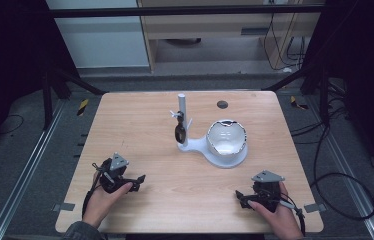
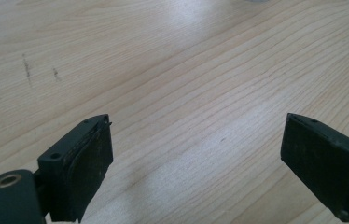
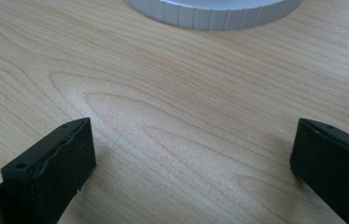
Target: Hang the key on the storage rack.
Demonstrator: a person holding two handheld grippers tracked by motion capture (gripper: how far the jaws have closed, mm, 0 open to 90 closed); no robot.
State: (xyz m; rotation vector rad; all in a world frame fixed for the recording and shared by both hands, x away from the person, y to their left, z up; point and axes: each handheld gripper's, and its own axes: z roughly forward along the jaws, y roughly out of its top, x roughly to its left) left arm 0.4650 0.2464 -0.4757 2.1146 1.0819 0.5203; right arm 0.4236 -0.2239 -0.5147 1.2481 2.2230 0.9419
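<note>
A white stand (image 1: 190, 144) sits mid-table, with an upright post (image 1: 182, 107) and a round base that carries a white bowl with a dark rim (image 1: 226, 137). A dark spoon-like piece (image 1: 179, 131) hangs from a peg on the post. My left gripper (image 1: 137, 182) rests low at the table's front left, held in a hand, open with bare wood between its pads (image 2: 91, 161). My right gripper (image 1: 240, 196) rests at the front right, also open over bare wood (image 3: 191, 158). The ribbed edge of the white base (image 3: 210, 14) lies ahead of it.
The wooden table (image 1: 140, 150) has a small dark round hole (image 1: 222, 104) near its far edge. Faint dark scuffs (image 2: 27, 70) mark the wood ahead of the left gripper. Metal frame rails run along both sides, and cables lie on the floor at right.
</note>
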